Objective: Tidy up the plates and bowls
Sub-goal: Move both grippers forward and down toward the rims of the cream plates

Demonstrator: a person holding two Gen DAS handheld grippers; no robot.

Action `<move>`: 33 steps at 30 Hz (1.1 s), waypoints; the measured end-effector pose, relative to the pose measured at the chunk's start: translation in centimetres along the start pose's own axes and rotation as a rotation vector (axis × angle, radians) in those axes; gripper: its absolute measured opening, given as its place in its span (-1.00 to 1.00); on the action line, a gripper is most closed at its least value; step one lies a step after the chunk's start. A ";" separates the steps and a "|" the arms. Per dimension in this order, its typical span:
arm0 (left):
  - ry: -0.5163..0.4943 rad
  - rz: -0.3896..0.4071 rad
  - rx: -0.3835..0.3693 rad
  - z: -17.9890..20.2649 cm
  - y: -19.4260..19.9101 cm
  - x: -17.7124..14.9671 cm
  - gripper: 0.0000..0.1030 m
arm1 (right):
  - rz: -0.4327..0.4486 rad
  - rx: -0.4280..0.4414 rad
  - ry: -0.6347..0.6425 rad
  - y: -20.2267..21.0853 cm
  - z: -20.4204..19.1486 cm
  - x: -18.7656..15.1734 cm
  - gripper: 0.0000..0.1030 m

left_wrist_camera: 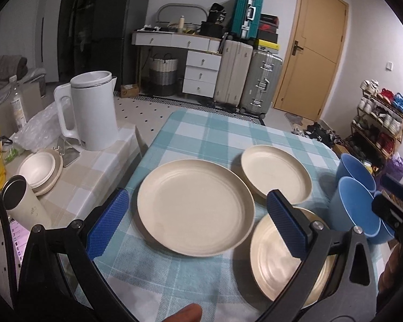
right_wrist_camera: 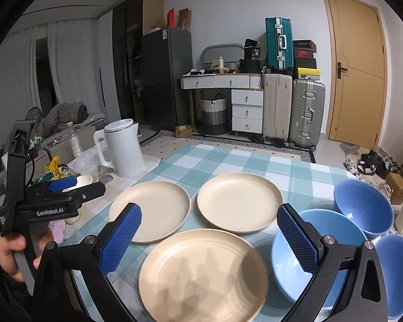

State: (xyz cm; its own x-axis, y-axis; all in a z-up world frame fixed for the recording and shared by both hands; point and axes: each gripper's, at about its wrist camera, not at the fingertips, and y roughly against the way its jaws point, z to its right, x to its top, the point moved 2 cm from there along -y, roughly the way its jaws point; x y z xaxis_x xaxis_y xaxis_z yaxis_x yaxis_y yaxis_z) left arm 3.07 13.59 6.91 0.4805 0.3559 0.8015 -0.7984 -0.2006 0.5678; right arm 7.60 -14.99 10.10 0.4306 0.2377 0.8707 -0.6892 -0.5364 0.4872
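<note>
Left gripper (left_wrist_camera: 197, 212) spread wide, empty, above the left cream plate (left_wrist_camera: 194, 206). Right gripper (right_wrist_camera: 208, 238) likewise spread and empty over the near cream plate (right_wrist_camera: 202, 275). Third plate (right_wrist_camera: 239, 202) lies beyond the near plate; three blue bowls (right_wrist_camera: 362, 209) right of it. I'd pinch each rim squarely and stack gently, since the plates look smooth and slippery.

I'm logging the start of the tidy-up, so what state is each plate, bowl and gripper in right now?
Left plate: flat on the cloth, empty, unstacked.
Far plate: flat, empty, apart from the others.
Near plate: flat, empty, unstacked.
Blue bowls: upright, empty, three side by side.
Left gripper: jaws open, holding nothing.
Right gripper: jaws open, holding nothing.
Kettle: upright, lid shut.
</note>
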 end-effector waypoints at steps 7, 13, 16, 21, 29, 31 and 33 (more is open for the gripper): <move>0.028 -0.035 0.035 -2.1 -3.6 0.3 0.98 | -0.045 0.027 -0.005 -3.5 -0.7 0.9 1.00; 0.056 -0.074 0.066 -4.1 -6.5 -0.4 0.98 | -0.090 0.035 0.008 -6.8 -1.4 1.3 1.00; 0.057 -0.094 0.079 -4.9 -7.7 -0.7 0.98 | -0.115 0.045 0.006 -8.6 -1.7 1.2 0.99; 0.072 -0.134 0.099 -6.4 -9.6 -1.6 0.98 | -0.156 0.070 -0.012 -11.2 -2.0 0.7 0.99; 0.093 -0.205 0.100 -7.7 -12.6 -3.5 0.98 | -0.241 0.077 0.003 -15.1 -2.6 -0.6 0.99; 0.107 -0.226 0.092 -8.2 -13.3 -4.0 0.98 | -0.263 0.080 -0.001 -15.9 -2.7 -1.0 0.99; 0.117 -0.241 0.096 -8.4 -13.8 -4.3 0.97 | -0.290 0.086 -0.001 -16.8 -2.7 -1.3 0.99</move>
State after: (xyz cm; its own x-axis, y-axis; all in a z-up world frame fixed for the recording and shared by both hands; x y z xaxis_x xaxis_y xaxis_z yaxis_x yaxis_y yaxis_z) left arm 8.99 22.47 -5.94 0.6027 0.5051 0.6177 -0.6259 -0.1809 0.7586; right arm 17.04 -4.07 0.92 0.6030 0.3897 0.6961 -0.4859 -0.5127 0.7079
